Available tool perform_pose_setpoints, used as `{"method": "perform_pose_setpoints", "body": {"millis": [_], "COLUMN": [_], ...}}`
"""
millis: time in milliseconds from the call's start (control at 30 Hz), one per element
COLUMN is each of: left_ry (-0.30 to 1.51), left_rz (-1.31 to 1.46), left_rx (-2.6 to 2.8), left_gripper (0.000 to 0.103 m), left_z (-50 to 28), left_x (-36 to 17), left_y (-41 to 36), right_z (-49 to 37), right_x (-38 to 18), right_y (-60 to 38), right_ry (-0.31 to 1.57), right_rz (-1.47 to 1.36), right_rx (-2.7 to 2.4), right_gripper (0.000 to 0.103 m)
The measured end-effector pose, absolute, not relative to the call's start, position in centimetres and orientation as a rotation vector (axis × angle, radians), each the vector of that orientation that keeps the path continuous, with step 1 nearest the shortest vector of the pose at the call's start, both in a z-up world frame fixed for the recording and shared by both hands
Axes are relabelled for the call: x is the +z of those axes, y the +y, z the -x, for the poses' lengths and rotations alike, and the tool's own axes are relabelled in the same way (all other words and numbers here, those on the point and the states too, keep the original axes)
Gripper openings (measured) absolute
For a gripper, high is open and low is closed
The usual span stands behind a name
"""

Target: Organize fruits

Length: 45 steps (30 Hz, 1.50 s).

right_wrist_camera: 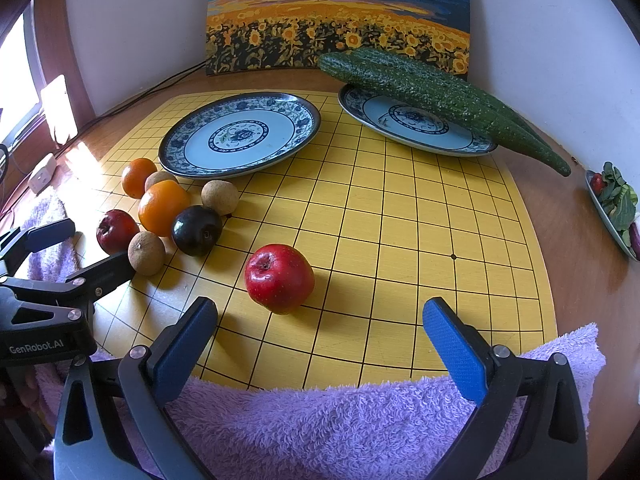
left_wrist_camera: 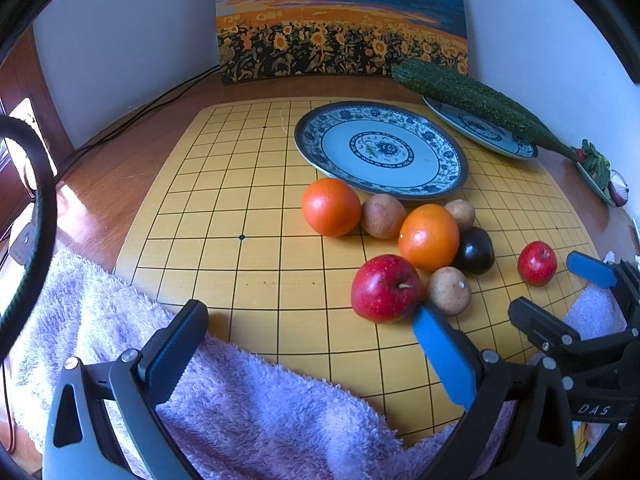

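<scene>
On the yellow grid board [left_wrist_camera: 248, 208] lies a cluster of fruit: two oranges [left_wrist_camera: 331, 207] [left_wrist_camera: 429, 237], three brown kiwis [left_wrist_camera: 383, 216], a dark plum [left_wrist_camera: 475, 251] and a red apple [left_wrist_camera: 385, 289]. A second red apple [right_wrist_camera: 279, 278] lies apart, just ahead of my right gripper [right_wrist_camera: 320, 316]. An empty blue-patterned plate [left_wrist_camera: 382, 150] stands behind the fruit. My left gripper [left_wrist_camera: 308, 320] is open and empty, near the first apple. My right gripper is open and empty; it also shows in the left wrist view [left_wrist_camera: 560, 284].
A second plate [right_wrist_camera: 416, 122] at the back right holds green cucumbers [right_wrist_camera: 440, 92]. A sunflower painting [right_wrist_camera: 336, 20] leans on the wall. A purple towel [right_wrist_camera: 328, 428] lies along the front edge. A small dish of vegetables [right_wrist_camera: 616, 204] sits at the far right.
</scene>
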State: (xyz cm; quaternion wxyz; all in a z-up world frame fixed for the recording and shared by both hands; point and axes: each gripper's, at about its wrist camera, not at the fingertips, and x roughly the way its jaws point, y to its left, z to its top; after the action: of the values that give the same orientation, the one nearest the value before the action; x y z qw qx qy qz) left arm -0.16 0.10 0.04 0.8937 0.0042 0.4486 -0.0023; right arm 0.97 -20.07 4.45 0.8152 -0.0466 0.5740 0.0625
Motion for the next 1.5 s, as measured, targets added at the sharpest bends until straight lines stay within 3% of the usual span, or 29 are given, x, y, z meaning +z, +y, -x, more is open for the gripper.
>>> {"method": "perform_pose_setpoints", "body": {"millis": [567, 900, 1100, 1367, 1500], "left_ry": [0.951, 0.941, 0.938, 0.945, 0.945], "left_rz": [-0.015, -0.011, -0.012, 0.005, 0.003], "left_rx": [-0.019, -0.068, -0.087, -0.126, -0.123], "left_gripper": [0.102, 0.095, 0.095, 0.077, 0.067], "left_z": [0.5, 0.6, 0.2, 0.1, 0.2], "left_x": [0.1, 1.4, 1.5, 1.2, 1.1], "left_y": [0.2, -0.4, -1.0, -1.1, -1.0], "right_z": [-0.9, -0.9, -1.4, -1.4, -1.3], "right_x": [4.5, 5.3, 5.4, 5.3, 5.3], "right_y": [-20.0, -20.5, -20.9, -20.5, -20.3], "right_ry": [1.244, 1.234, 1.225, 1.207, 1.199], "right_rz": [0.097, 0.07, 0.022, 0.038, 0.044], "right_rx": [0.137, 0.153, 0.158, 0.174, 0.188], "right_gripper": [0.102, 0.071, 0.068, 0.063, 0.052]}}
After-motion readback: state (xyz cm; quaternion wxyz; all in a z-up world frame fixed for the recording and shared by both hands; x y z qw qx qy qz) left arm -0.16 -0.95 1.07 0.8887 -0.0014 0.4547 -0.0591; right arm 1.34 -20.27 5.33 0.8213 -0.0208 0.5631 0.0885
